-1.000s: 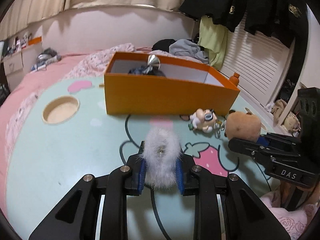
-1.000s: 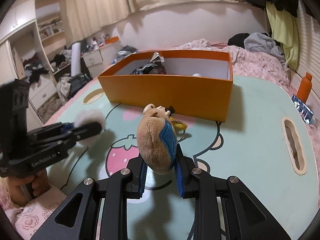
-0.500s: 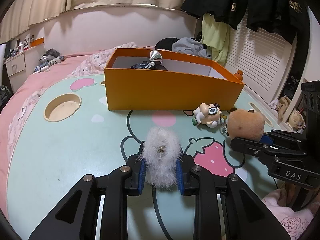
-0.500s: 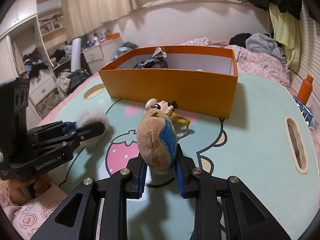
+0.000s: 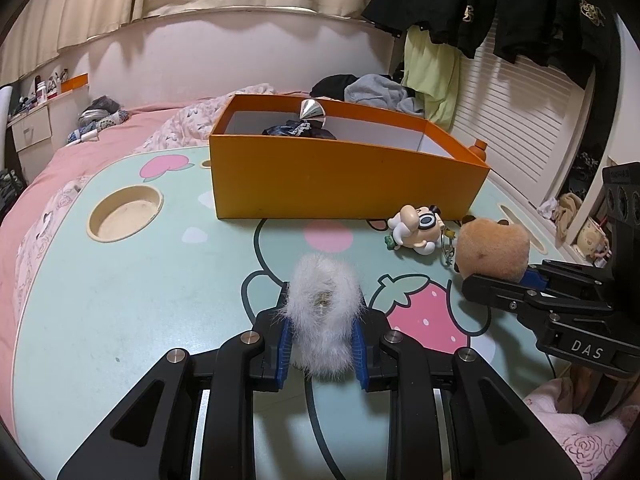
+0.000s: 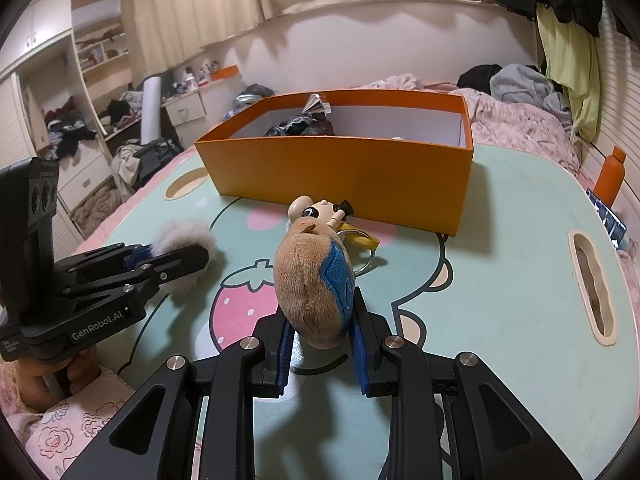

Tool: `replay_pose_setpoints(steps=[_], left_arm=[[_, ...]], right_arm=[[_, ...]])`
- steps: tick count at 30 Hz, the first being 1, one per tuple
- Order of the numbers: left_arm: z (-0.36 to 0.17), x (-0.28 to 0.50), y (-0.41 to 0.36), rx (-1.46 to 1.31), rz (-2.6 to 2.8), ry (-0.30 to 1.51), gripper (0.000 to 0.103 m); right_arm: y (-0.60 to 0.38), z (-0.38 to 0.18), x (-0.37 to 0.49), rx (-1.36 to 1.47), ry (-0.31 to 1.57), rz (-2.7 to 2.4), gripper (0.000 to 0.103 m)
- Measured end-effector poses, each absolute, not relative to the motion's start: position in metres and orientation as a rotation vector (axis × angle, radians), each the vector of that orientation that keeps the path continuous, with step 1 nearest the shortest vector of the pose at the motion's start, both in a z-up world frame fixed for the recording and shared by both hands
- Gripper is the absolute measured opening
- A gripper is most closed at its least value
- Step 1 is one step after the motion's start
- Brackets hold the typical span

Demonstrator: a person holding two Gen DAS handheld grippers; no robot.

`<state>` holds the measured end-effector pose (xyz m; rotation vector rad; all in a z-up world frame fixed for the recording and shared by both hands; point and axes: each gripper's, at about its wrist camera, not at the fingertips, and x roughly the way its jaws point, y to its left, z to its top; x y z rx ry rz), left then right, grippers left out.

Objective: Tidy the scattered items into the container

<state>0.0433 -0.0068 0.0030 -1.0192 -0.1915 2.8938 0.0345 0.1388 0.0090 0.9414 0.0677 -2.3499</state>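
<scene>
My left gripper (image 5: 322, 348) is shut on a white fluffy pompom (image 5: 323, 312) and holds it above the table; it also shows in the right wrist view (image 6: 176, 256). My right gripper (image 6: 320, 344) is shut on a brown plush toy with a blue patch (image 6: 312, 284), seen in the left wrist view (image 5: 492, 252) too. An orange box (image 5: 340, 184) stands ahead on the table, with dark cloth and a silver cone (image 5: 312, 110) inside. A small cartoon figure keychain (image 5: 416, 228) lies on the table in front of the box.
The table (image 5: 120, 300) is mint green with cartoon prints and a round cup recess (image 5: 124, 216) at the left. An oval slot (image 6: 592, 284) is at its right. An orange bottle (image 6: 610, 176) stands beyond the right edge. Bedding and clothes lie behind.
Both grippers have pulled back slightly from the box and risen a little, each still holding its toy. The keychain figure has not moved.
</scene>
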Motion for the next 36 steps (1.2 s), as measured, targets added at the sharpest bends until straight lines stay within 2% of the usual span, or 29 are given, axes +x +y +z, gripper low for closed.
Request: replay_pose_setpoints(steps=[36], left_arm=[[0.0041,0.0429,-0.0068,-1.024,2.891,-0.190,0.026]], right_arm=[[0.1394,0.0073,0.0362,0.956,0.056,-2.348,0.025]])
